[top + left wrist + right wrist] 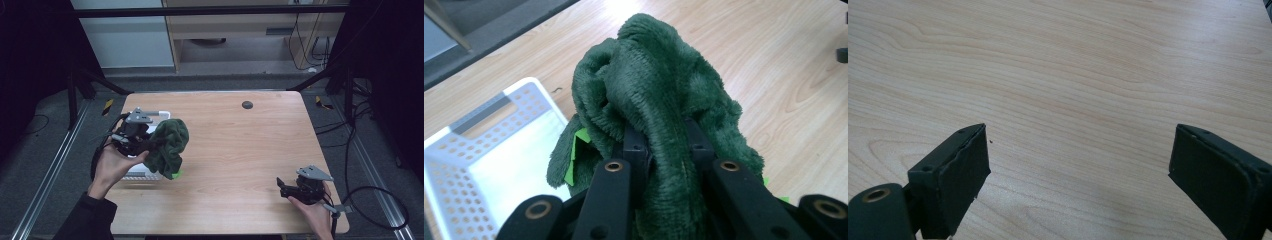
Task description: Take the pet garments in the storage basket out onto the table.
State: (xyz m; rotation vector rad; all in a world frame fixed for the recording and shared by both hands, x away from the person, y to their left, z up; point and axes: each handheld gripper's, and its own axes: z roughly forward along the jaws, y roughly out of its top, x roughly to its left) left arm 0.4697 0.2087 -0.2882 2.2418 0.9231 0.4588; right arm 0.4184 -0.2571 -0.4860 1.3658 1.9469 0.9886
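Observation:
A dark green plush cloth (pixel 170 145) with a bright green tag hangs bunched from my left gripper (pixel 150 144), lifted off the table beside the white basket (pixel 162 114). In the left gripper view the plush cloth (pixel 659 100) drapes over both jaws, which are shut on a fold of it; the left gripper (pixel 666 142) is partly buried in the fabric. The white perforated basket (pixel 489 150) lies below and to the left of the cloth. My right gripper (pixel 281 187) rests low at the table's front right, open, with bare wood between its pads (pixel 960 170).
The wooden table (pixel 240 145) carries a small dark round spot (pixel 247 104) near its far edge. Metal rails and cables run along the floor on both sides. A black frame bar crosses the back.

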